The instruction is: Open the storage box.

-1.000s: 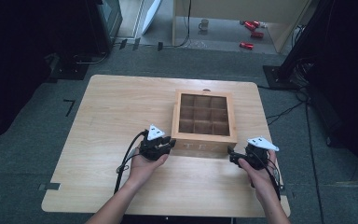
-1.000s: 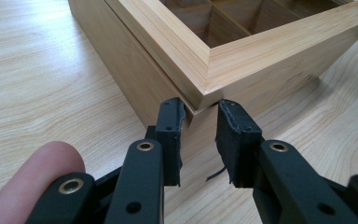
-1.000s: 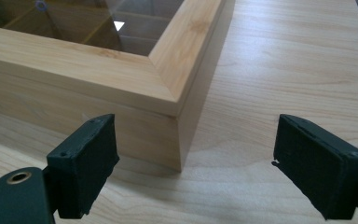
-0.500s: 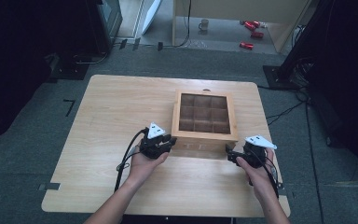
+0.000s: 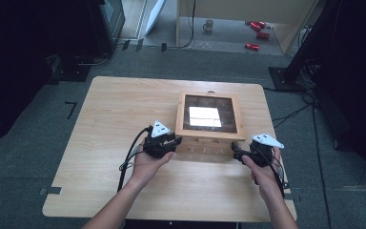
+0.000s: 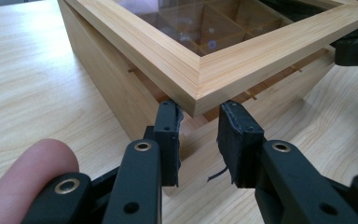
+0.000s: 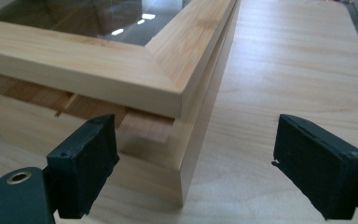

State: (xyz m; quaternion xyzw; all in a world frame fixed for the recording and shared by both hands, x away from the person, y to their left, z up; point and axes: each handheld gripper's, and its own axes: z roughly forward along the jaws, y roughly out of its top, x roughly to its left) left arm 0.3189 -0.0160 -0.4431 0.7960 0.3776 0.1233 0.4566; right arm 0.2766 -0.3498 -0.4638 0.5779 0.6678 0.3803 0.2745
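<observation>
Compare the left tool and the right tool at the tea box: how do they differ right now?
The left tool has its jaws close together, straddling the raised lid's near corner; the right tool has its jaws spread wide, open around the tea box's other front corner. In the high view, the left tool meets the box's front left, the right tool its front right. Both are hand-held, black-jawed, with cables.

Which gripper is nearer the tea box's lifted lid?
Left. The left gripper sits right under the near-left corner of the lid, jaws almost touching it. The right gripper is wide open around the near-right corner, slightly back.
</observation>
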